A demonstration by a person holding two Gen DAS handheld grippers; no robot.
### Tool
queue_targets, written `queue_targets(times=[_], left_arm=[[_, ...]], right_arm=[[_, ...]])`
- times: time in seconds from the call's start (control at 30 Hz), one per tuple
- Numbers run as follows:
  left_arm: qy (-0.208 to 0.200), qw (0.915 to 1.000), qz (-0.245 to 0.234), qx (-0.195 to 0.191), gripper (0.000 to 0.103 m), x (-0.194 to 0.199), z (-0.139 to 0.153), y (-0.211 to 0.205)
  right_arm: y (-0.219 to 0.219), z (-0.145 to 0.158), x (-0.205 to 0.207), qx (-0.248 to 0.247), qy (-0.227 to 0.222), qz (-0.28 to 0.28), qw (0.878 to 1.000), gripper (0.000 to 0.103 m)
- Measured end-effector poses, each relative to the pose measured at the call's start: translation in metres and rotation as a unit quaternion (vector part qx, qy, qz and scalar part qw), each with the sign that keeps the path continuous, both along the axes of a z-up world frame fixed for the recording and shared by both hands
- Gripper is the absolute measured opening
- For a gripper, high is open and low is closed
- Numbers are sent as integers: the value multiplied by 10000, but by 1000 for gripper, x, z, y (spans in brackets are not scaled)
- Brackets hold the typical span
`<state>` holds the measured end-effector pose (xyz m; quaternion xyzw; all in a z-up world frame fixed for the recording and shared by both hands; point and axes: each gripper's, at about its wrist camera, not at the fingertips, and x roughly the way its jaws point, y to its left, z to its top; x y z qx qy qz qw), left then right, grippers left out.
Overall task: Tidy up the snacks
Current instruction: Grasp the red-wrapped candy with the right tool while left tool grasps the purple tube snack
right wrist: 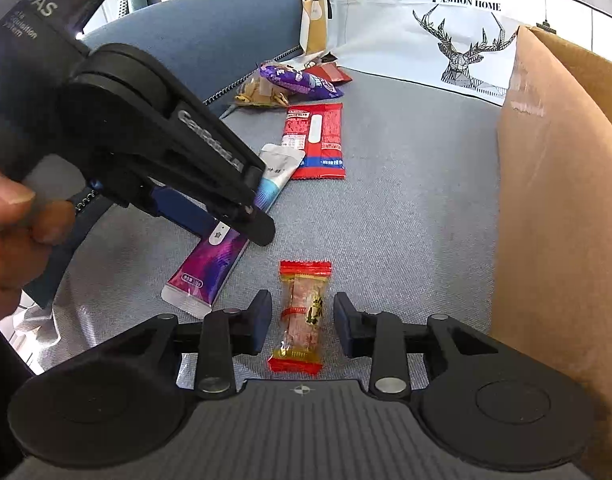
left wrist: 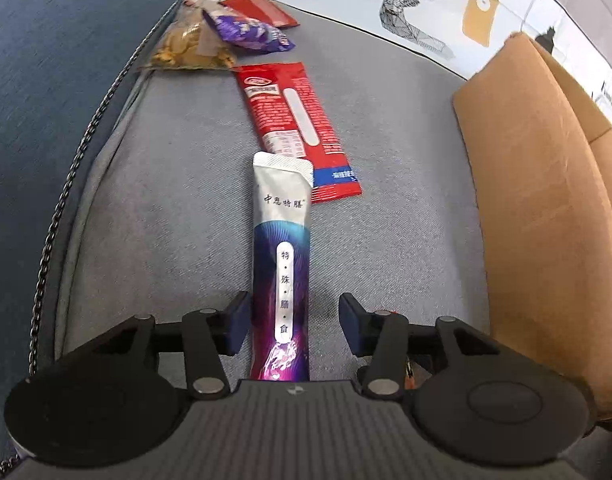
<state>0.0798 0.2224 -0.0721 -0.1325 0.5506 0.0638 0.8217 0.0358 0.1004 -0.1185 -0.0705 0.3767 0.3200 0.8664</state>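
A long silver-and-purple stick sachet (left wrist: 281,248) lies on the grey seat cushion (left wrist: 165,220), its top end overlapping a flat red packet (left wrist: 301,128). My left gripper (left wrist: 294,328) straddles the sachet's lower end; the left pad sits right beside it and a clear gap shows at the right pad, so the jaws are open. In the right wrist view a small clear sweet with red ends (right wrist: 301,316) lies between the fingers of my right gripper (right wrist: 301,320), with a gap on each side. There the left gripper (right wrist: 235,230) hangs over the sachet (right wrist: 209,268), held by a person's hand (right wrist: 9,220).
A tall cardboard box (left wrist: 546,200) stands at the right edge of the cushion, close to both grippers. At the far left corner lie a purple bag (left wrist: 249,32), a clear bag of nuts (left wrist: 189,48) and another red packet (left wrist: 261,10). A deer-print cushion (right wrist: 458,52) stands behind.
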Motion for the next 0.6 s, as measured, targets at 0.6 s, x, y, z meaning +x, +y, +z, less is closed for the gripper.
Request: queue_targets(times=[0.6], left_arm=[[-335,9990,118,-273,28,-3,9,5]], right_arm=[[-6,5,-1,-24,-232,-232,9995,18]])
